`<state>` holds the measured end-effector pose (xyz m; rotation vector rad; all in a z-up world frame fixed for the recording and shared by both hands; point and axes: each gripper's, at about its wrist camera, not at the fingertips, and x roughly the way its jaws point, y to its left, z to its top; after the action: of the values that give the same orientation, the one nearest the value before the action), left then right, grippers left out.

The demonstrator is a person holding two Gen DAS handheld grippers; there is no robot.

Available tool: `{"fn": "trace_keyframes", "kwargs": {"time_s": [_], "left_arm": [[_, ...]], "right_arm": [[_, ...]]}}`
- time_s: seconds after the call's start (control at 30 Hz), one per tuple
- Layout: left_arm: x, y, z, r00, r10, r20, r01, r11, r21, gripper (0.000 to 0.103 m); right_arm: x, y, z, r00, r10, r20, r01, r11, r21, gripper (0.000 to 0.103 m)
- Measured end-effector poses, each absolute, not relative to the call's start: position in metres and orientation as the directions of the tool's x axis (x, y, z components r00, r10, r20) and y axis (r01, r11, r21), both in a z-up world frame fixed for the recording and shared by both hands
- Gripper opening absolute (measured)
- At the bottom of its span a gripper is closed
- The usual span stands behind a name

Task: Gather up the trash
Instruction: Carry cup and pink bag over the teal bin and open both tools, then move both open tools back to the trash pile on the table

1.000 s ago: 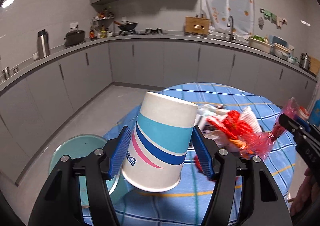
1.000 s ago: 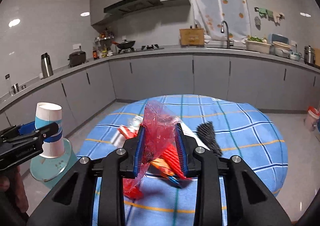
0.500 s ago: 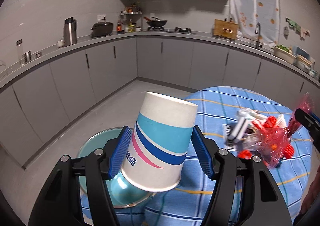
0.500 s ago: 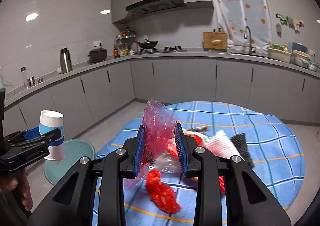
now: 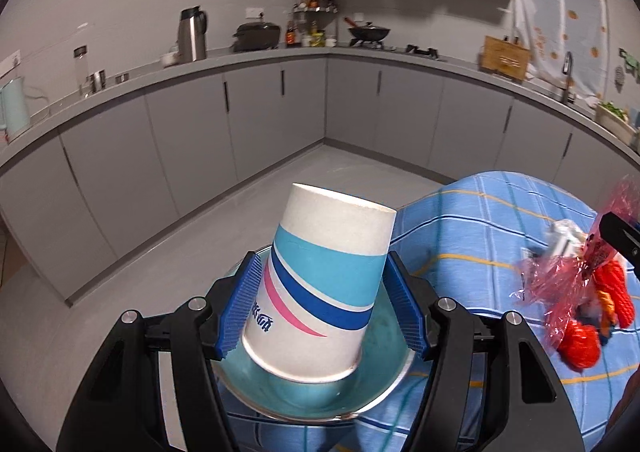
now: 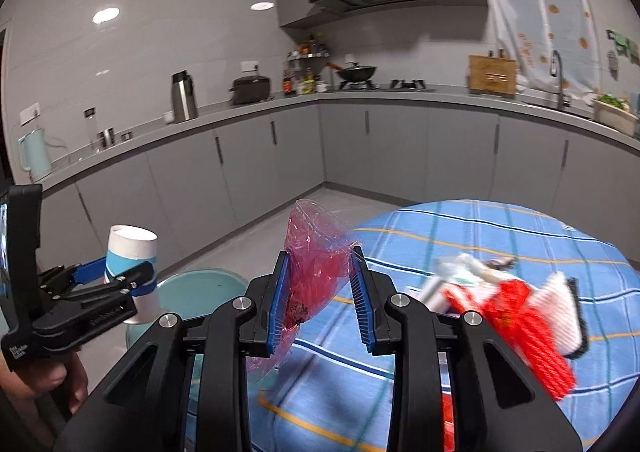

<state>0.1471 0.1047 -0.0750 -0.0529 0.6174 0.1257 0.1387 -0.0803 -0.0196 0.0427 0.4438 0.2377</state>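
My left gripper point(image 5: 322, 284) is shut on an upside-down paper cup point(image 5: 324, 284), white with blue and pink bands, held directly over a teal round bin point(image 5: 384, 376) beside the table. The cup point(image 6: 130, 256) and bin point(image 6: 200, 292) also show at the left of the right wrist view. My right gripper point(image 6: 322, 296) is shut on a red see-through plastic bag point(image 6: 316, 272), lifted above the table's left edge. The bag point(image 5: 560, 292) hangs with red wrappers at the right of the left wrist view. More wrappers point(image 6: 520, 316) lie blurred on the table.
A round table with a blue checked cloth point(image 6: 500, 236) fills the right. Grey kitchen cabinets point(image 5: 280, 111) and a counter with a kettle, pots and a sink run along the walls. Bare grey floor point(image 5: 240, 219) lies between bin and cabinets.
Both grippers have swung left, away from the table centre. The cup now sits over the teal bin. The bag has been carried toward the table's left edge.
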Motion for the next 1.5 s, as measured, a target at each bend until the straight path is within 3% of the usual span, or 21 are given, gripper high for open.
{"fn": "trace_keyframes", "kwargs": {"time_s": [0.87, 1.1, 1.2, 1.3, 1.5], "left_arm": [[0.178, 0.157, -0.123, 0.738, 0.130, -0.662, -0.223, 0.973, -0.057, 0.064], [0.180, 0.156, -0.126, 0.730, 0.133, -0.670, -0.224, 0.973, -0.051, 0.065], [0.178, 0.157, -0.125, 0.730, 0.143, -0.668, -0.233, 0.971, -0.047, 0.069], [0.176, 0.160, -0.123, 0.732, 0.158, -0.662, -0.246, 0.968, -0.042, 0.070], [0.168, 0.167, -0.115, 0.737, 0.190, -0.648, -0.274, 0.961, -0.031, 0.082]], "right_arm": [[0.214, 0.017, -0.072, 0.763, 0.360, -0.537, -0.396, 0.917, 0.052, 0.032], [0.218, 0.019, -0.078, 0.744, 0.383, -0.547, -0.414, 0.907, 0.071, 0.039], [0.218, 0.016, -0.076, 0.737, 0.398, -0.546, -0.422, 0.902, 0.088, 0.047], [0.216, 0.016, -0.074, 0.742, 0.397, -0.540, -0.421, 0.903, 0.086, 0.047], [0.209, 0.007, -0.071, 0.744, 0.397, -0.537, -0.409, 0.907, 0.105, 0.049]]}}
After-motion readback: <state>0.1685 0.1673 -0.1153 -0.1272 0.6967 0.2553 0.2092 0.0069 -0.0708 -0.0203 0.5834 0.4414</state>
